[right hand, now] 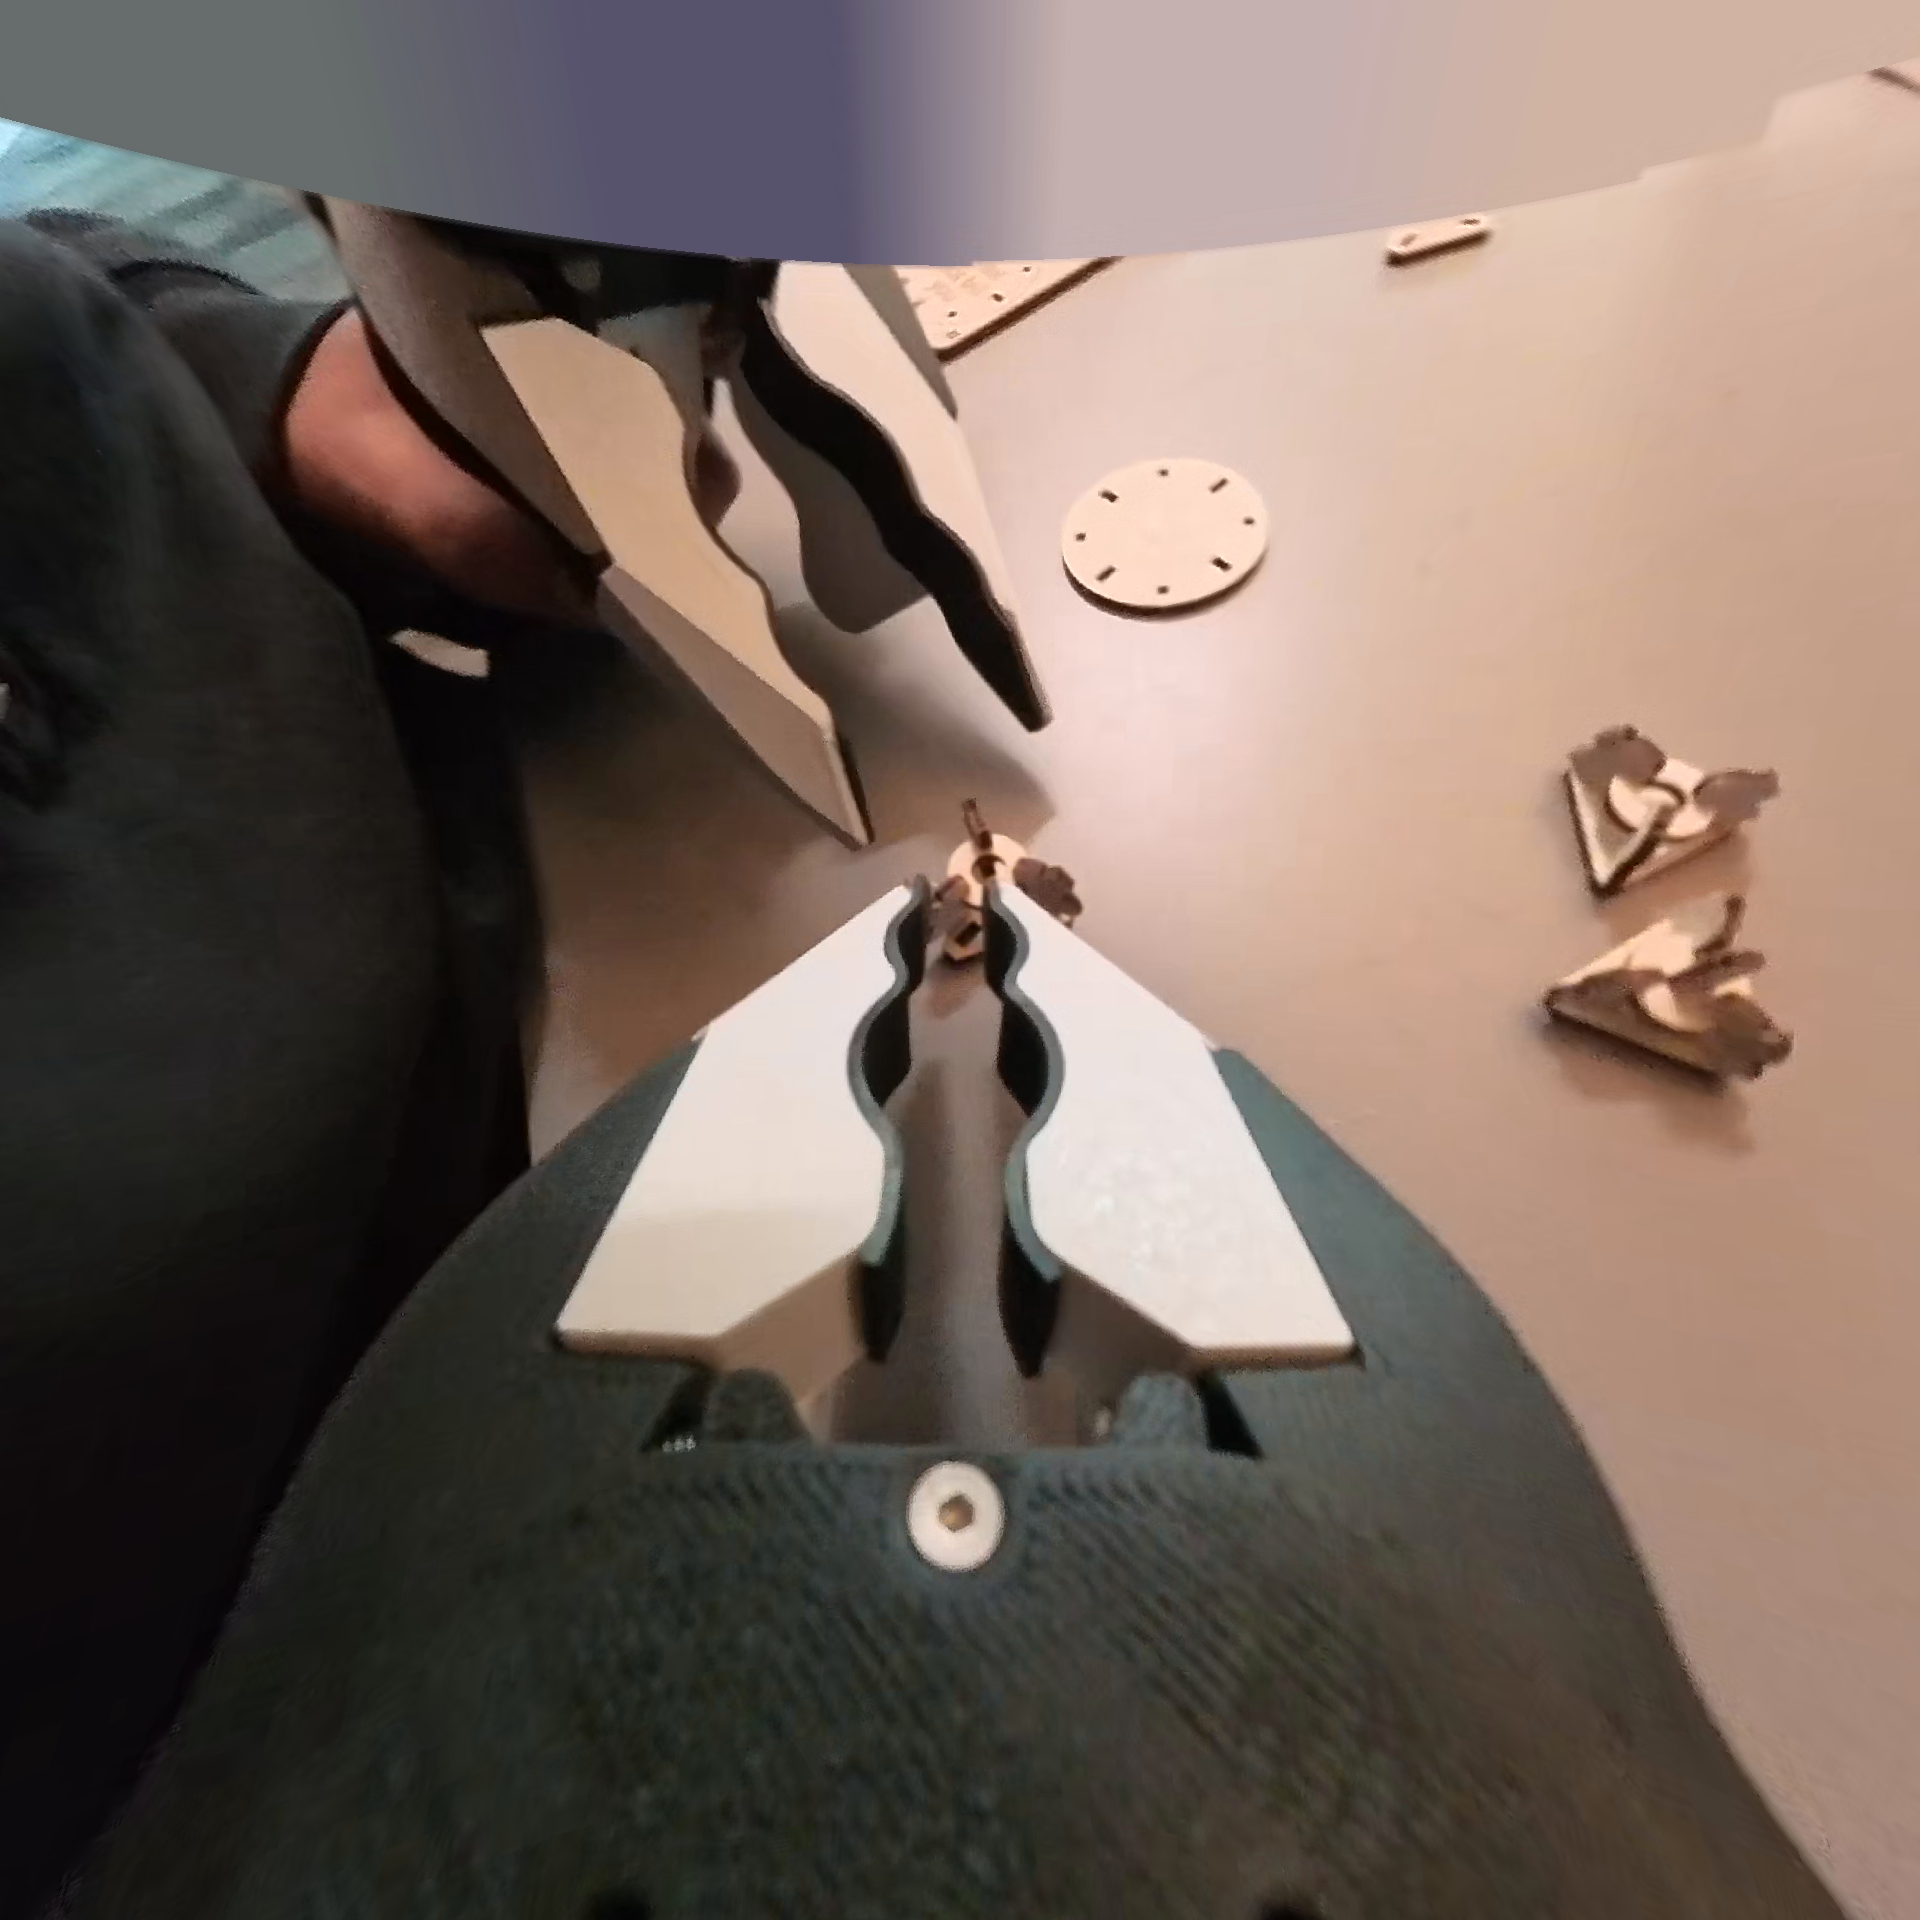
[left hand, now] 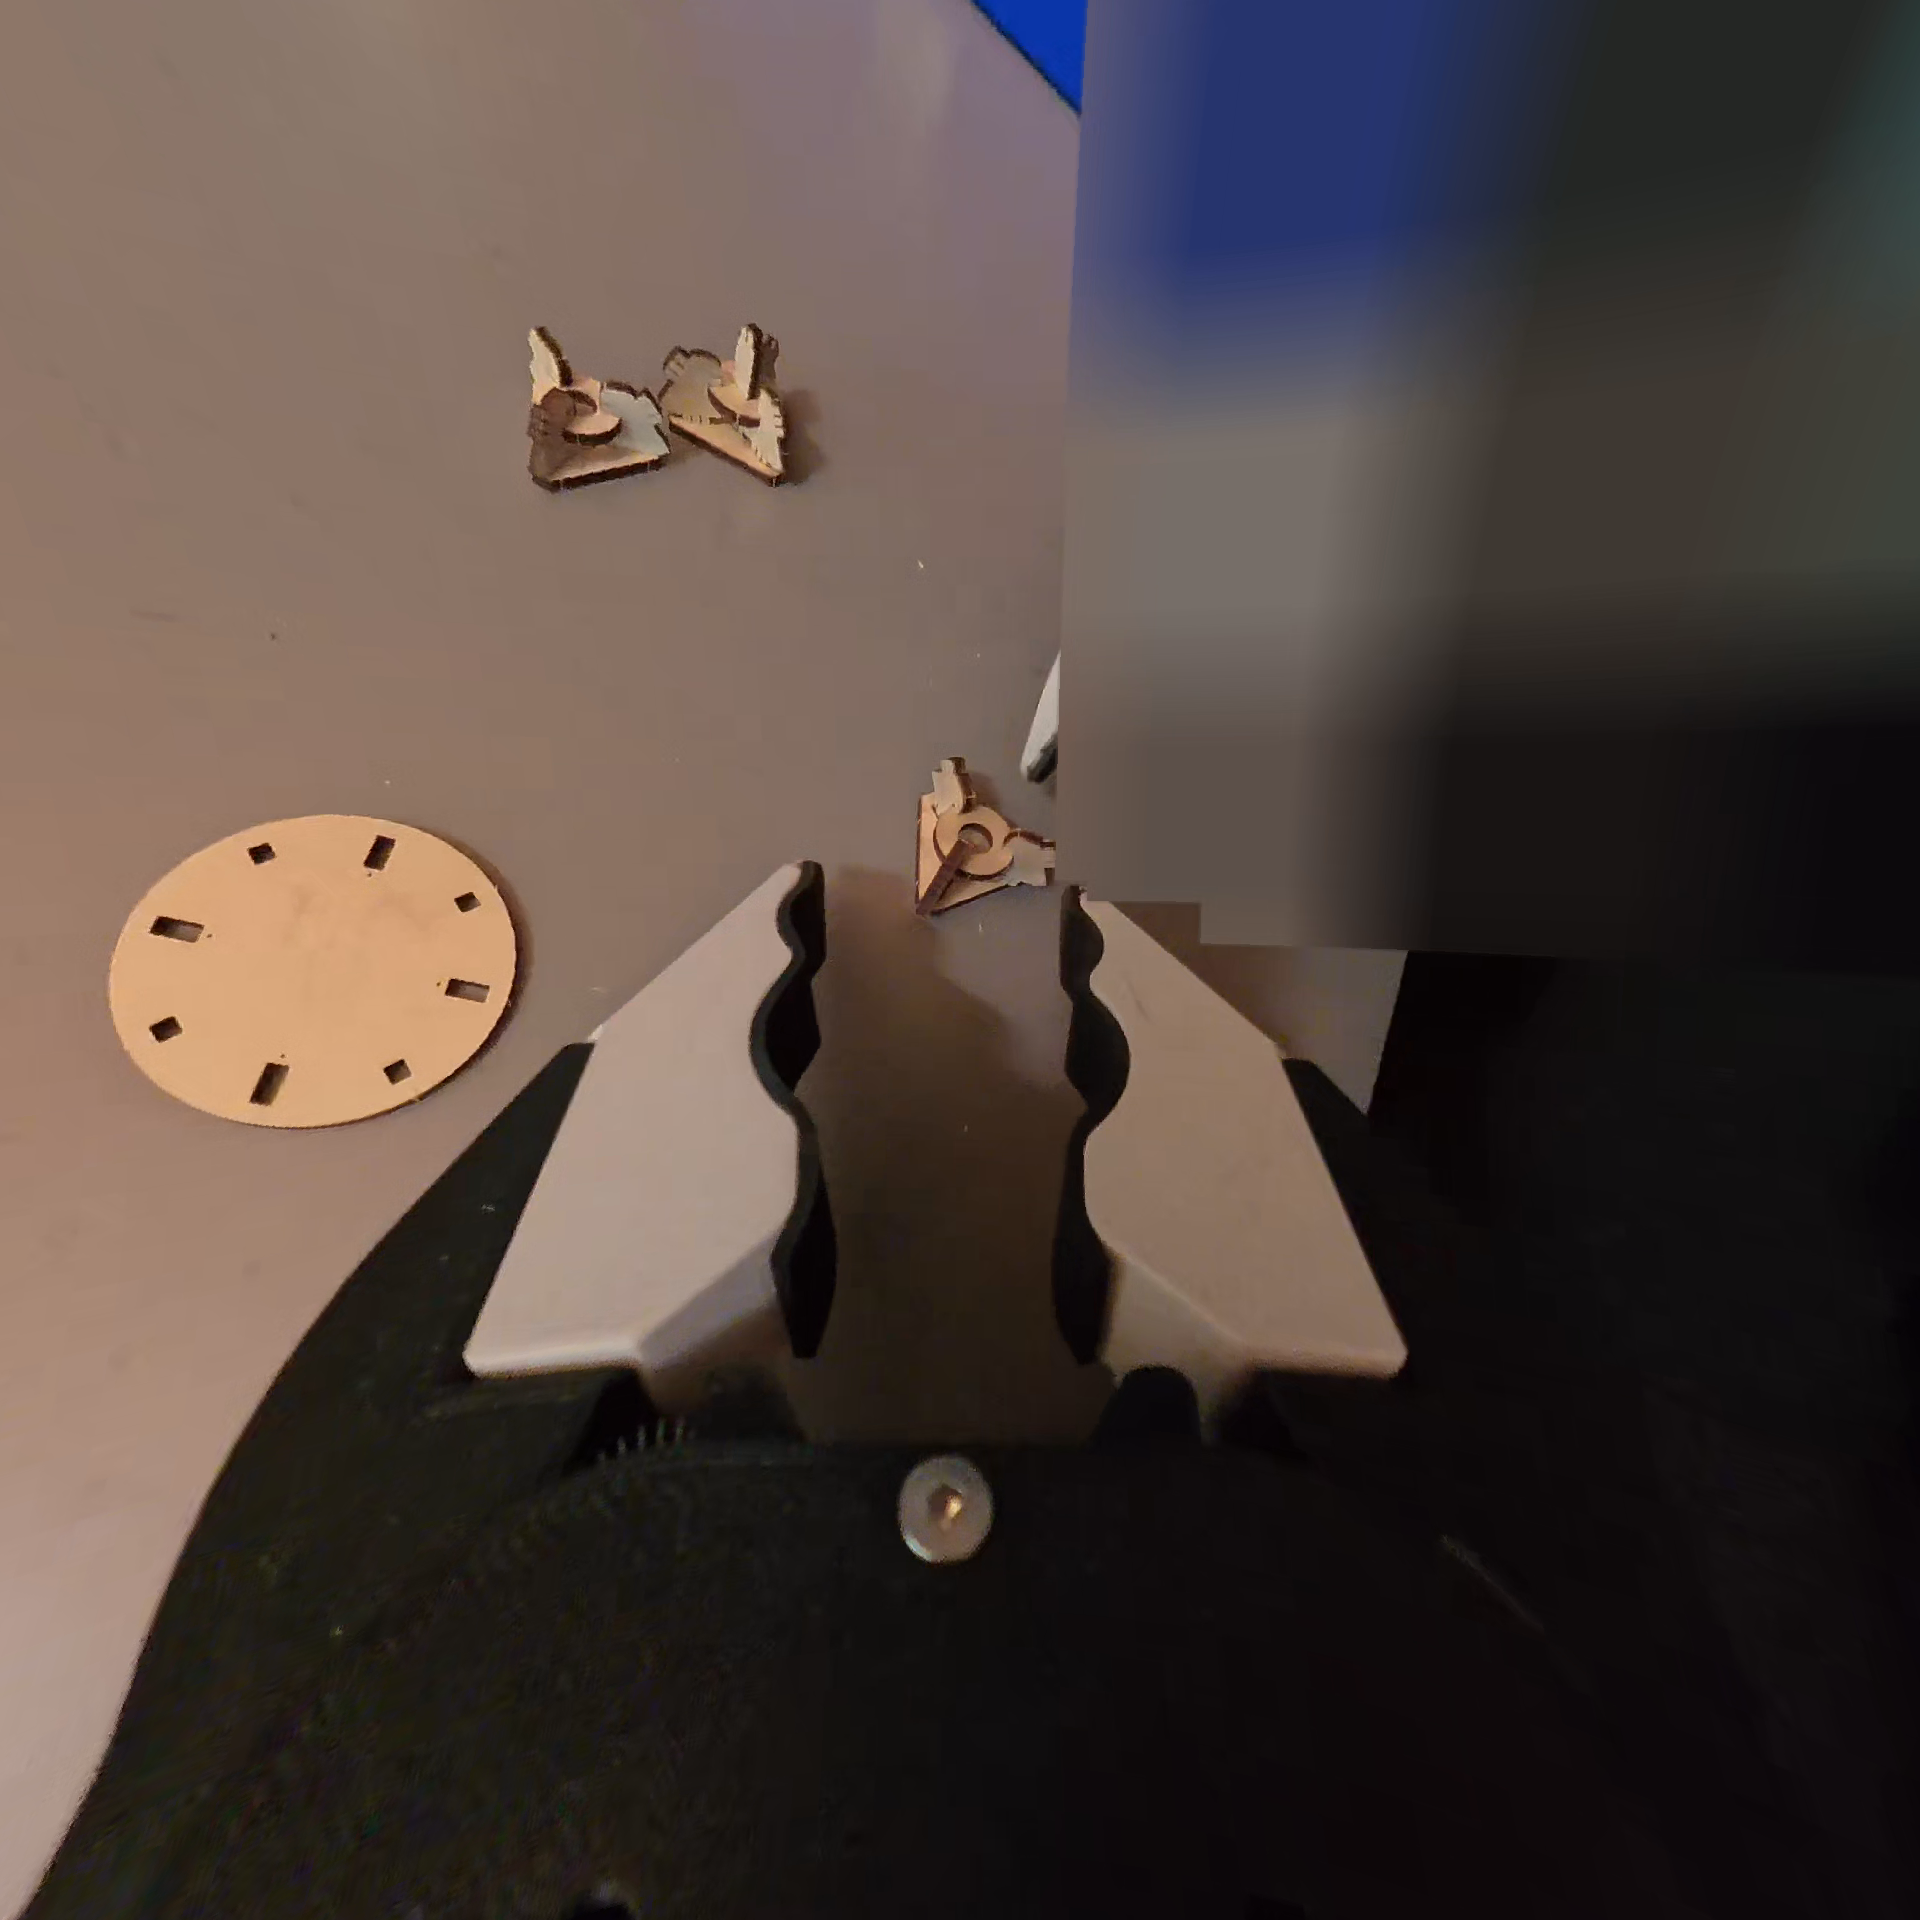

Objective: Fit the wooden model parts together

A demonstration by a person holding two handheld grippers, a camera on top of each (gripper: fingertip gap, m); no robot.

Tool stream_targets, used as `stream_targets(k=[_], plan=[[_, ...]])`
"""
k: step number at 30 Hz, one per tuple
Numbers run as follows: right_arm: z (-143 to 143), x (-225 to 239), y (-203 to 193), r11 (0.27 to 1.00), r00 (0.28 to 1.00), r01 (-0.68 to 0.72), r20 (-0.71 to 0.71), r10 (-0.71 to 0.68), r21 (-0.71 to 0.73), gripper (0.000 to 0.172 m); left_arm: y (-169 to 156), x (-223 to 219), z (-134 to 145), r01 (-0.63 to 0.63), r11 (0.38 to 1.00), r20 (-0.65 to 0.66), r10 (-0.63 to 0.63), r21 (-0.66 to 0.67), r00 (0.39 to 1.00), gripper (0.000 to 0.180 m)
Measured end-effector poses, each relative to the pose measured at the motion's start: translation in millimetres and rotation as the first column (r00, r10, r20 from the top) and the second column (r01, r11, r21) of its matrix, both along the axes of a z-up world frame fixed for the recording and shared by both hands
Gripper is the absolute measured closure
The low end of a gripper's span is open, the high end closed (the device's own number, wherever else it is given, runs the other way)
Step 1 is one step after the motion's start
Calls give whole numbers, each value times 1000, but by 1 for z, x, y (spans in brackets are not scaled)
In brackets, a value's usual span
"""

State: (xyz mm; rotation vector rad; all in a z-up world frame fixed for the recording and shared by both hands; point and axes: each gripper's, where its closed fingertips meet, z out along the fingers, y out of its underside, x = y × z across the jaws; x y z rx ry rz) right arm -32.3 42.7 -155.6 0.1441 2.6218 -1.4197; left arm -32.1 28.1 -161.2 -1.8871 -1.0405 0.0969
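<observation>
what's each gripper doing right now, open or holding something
left gripper: open, holding nothing.
right gripper: narrow gap around a small wooden piece; grip cannot be told.

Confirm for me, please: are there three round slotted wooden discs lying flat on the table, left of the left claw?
Not quite: only one disc lies flat on the table, left of the left claw. The left wrist view shows it.

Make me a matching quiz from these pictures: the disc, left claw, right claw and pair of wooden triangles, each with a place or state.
1 disc
2 left claw
3 right claw
4 triangle pair

a wide open, nothing between
b side by side on the table
c lying flat, slotted
d tips at a lone small wooden piece

Pairs: 1c, 2a, 3d, 4b
</observation>
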Motion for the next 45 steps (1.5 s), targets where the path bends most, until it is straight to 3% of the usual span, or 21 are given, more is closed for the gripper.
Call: stream_targets(k=[6,10,15,32,45], plan=[[7,4,-5,988,989,144,21,-143,-46,156,1,0,1,11,999,27,-13,47,1000,143],[9,-1,-9,965,966,255,49,-253,-55,161,1,1,1,11,1000,5,-12,22,1000,143],[0,-7,1,944,943,330,-41,-330,0,162,0,9,3,-25,999,1,25,33,1000,143],[-15,3,-5,946,946,313,-122,-302,88,170,4,13,8,-44,997,-9,45,68,999,141],[4,-17,20,956,955,292,-57,-292,-12,171,6,13,7,-43,996,17,41,85,999,140]])
